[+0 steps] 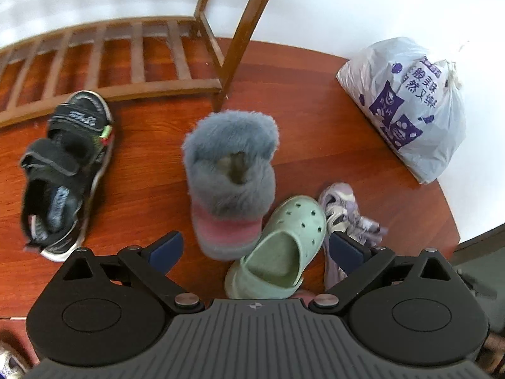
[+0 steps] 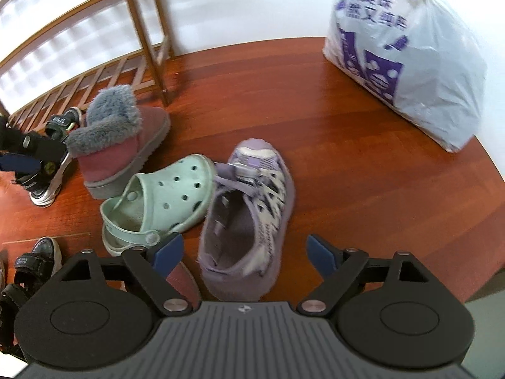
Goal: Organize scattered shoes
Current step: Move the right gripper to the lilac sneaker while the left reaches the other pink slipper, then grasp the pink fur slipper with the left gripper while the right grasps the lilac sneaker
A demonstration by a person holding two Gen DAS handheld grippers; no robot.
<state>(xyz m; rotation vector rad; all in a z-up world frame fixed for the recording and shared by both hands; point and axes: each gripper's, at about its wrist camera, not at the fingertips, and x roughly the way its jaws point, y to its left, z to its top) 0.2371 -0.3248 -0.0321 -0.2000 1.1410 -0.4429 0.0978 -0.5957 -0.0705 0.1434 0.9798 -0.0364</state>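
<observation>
Several shoes lie scattered on the red-brown wooden floor (image 1: pixel 151 195). In the left wrist view a pink boot with grey fur (image 1: pixel 230 173) stands in the middle, a black sandal (image 1: pixel 66 170) lies to its left, and a mint clog (image 1: pixel 281 246) and a purple sneaker (image 1: pixel 341 218) lie to its lower right. My left gripper (image 1: pixel 257 249) is open just above the boot's heel and the clog. In the right wrist view my right gripper (image 2: pixel 246 252) is open, its fingers on either side of the purple sneaker (image 2: pixel 249 218)'s heel. The mint clog (image 2: pixel 164 202) leans against the sneaker's left side.
A slatted wooden shoe rack (image 1: pixel 110 60) stands against the white wall behind the shoes. A tied white plastic bag (image 2: pixel 407 63) with purple print sits at the right. More dark sandals (image 2: pixel 34 262) lie at the lower left. Bare floor (image 2: pixel 363 173) stretches right of the sneaker.
</observation>
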